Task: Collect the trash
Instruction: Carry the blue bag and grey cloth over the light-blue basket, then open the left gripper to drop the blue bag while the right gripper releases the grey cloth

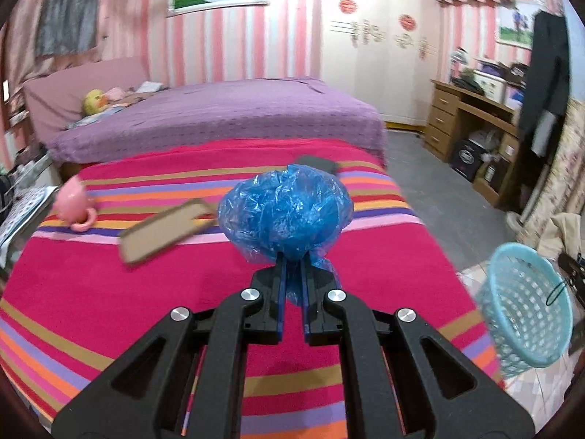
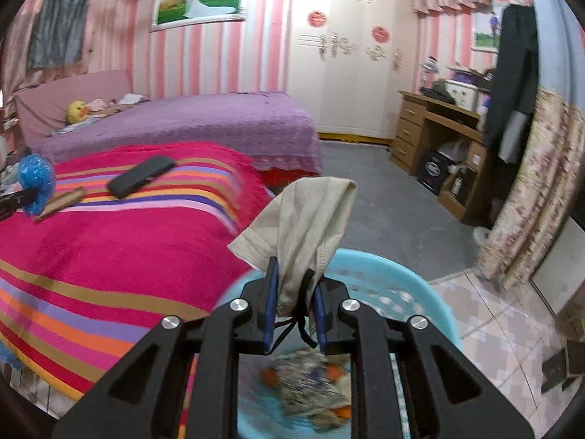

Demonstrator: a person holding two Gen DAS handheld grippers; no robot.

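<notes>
Because trash goes to one container: both loads carried off the bed [image 1: 109, 292] toward the basket [image 1: 526, 307], judged the collecting point.

Left gripper [image 1: 292, 263]: jaws nearly closed, pinching the twisted neck of the blue plastic bag [image 1: 285, 212]; bulk of the bag bulging free beyond the tips at 12 o'clock, held clear above the striped blanket, not resting on it.

Why by the neck: crumpled film thin enough there to be clamped; likely springy and slippery elsewhere.

Right gripper [image 2: 294, 281]: jaws closed on a bunched fold of beige cloth [image 2: 303, 216], rest of it standing up past the tips; thin dark cords dangling between the fingers, origin unclear.

Basket seen from the right wrist: light blue rim [image 2: 420, 278] directly below and behind the jaws, blurred scraps already inside at 6 o'clock; cloth poised over the opening, a drop looks close.

Basket seen from the left wrist: at 4 o'clock, off the bed's edge, well apart from the bag.

Left on the bed: dark flat case [image 2: 142, 175] at 12 o'clock behind the bag, brown card-like slab [image 1: 164, 230] at 10 o'clock, pink cup [image 1: 75, 205] at 9 o'clock; trash or not, cannot tell.

Risk: bag slipping from its thin neck grip.
</notes>
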